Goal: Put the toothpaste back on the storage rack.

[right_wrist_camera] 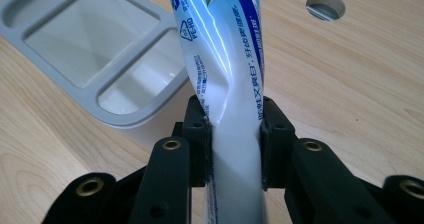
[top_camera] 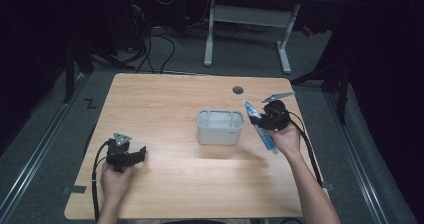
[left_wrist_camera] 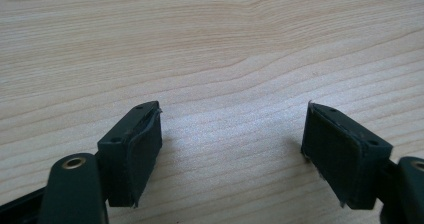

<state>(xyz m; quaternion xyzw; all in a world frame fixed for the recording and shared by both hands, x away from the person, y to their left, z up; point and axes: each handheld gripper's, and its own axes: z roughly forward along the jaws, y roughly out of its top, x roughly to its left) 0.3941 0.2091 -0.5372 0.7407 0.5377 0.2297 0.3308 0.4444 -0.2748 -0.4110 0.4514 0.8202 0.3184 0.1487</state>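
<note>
Wooden tabletop point(top_camera: 175, 179): right gripper point(right_wrist_camera: 234, 134) clamps toothpaste tube point(right_wrist_camera: 225, 59) beside grey organizer box point(top_camera: 220, 127); left gripper point(left_wrist_camera: 232, 144) gapes wide, holding nothing.

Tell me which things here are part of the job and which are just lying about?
In the job:
right gripper, shut on the toothpaste tube
grey two-compartment holder, beside the tube

Just there:
left gripper, open over bare wooden table
round cable hole

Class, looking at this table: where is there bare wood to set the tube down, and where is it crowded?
Bare wood lies left of the grey container, between it and the left gripper, and along the far edge beside the cable hole. It is crowded right of the container, where the right gripper holds the toothpaste tube.
</note>
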